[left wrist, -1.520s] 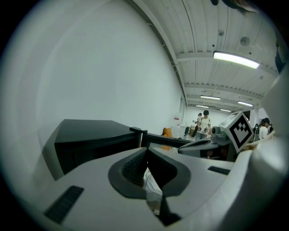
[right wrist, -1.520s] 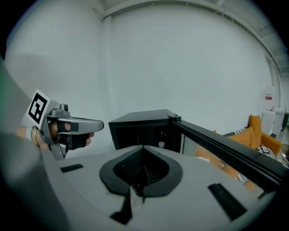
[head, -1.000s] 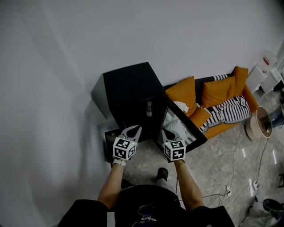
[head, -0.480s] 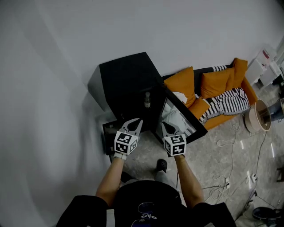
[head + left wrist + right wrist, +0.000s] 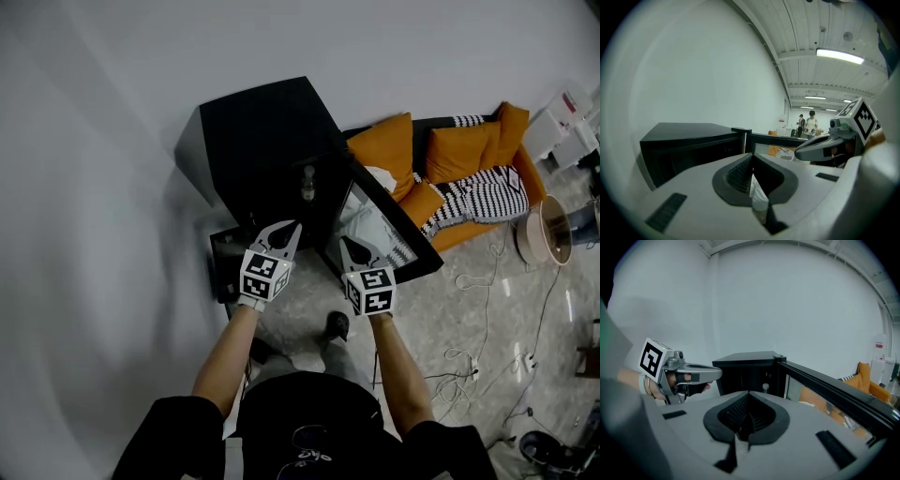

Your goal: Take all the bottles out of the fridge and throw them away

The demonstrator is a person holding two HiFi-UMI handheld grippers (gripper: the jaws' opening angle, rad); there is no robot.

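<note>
- Left gripper (image 5: pixel 293 228): jaws pressed fully together, nothing between them, held out in front of the fridge (image 5: pixel 262 131), pointing at its open front
- Right gripper (image 5: pixel 343 242): jaws likewise closed, empty, held just beside the left one and near the inner edge of the door (image 5: pixel 394 239)
- Both held level with each other, a small gap between them, marker cubes facing up toward the head camera
- Fridge: small, black, standing on the floor against the pale wall (image 5: pixel 112 187), with the glass door swung wide open to the right
- Bottle (image 5: pixel 307 183): one in sight, upright inside the fridge on a shelf, pale cap on top, beyond both gripper tips and touched by neither
- In the right gripper view: same bottle straight ahead above the closed jaws, inside the dark compartment, with the left gripper off to the left
- Dark low box (image 5: pixel 228 267): on the floor just beside the fridge, below the left gripper; contents not visible
- Sofa (image 5: pixel 469 202): behind the open door, with orange cushions and a black-and-white patterned cover
- Cables (image 5: pixel 487 319): loose across the grey floor on the right
- Shoe (image 5: pixel 336 326): dark, on the floor below the grippers
- In the left gripper view: two people (image 5: pixel 808 125), far off in the room past the door
</note>
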